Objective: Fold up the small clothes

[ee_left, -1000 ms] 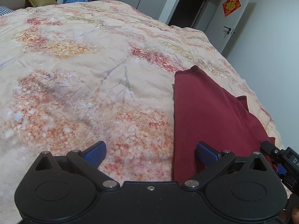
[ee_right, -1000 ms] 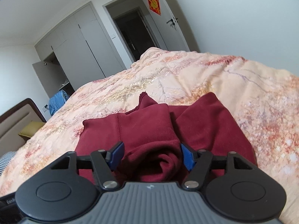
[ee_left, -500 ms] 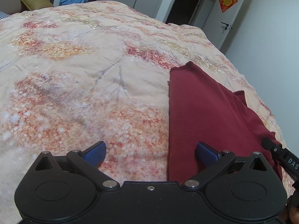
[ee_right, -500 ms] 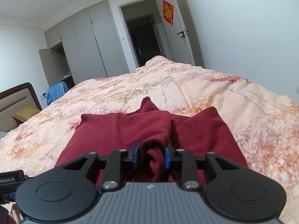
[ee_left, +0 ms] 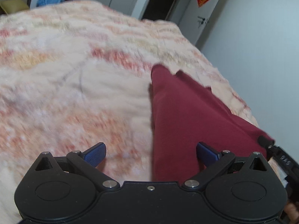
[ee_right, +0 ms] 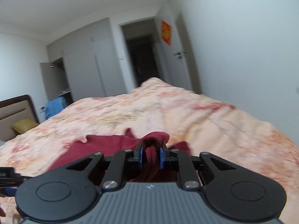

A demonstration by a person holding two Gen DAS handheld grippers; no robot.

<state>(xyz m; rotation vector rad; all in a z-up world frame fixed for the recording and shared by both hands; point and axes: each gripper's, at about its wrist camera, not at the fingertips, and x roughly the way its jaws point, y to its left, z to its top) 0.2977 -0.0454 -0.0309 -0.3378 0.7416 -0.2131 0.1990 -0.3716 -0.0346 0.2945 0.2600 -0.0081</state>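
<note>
Right wrist view: right gripper [ee_right: 151, 155] jaws just closed onto bunched fold of dark red knit garment [ee_right: 104, 145]; blue pads [ee_right: 161, 156] pinch cloth, rest trails on floral peach bedspread [ee_right: 214, 123]. Left wrist view: left gripper [ee_left: 150, 152] spread wide, holding nothing; garment's straight edge runs between its pads [ee_left: 206, 153], one pad over cloth. Judgement: first fold just starting. Advice: close left gripper on near edge before lifting, raise both evenly, keep cloth taut, lay over smoothly, avoid snagging bedspread.
</note>
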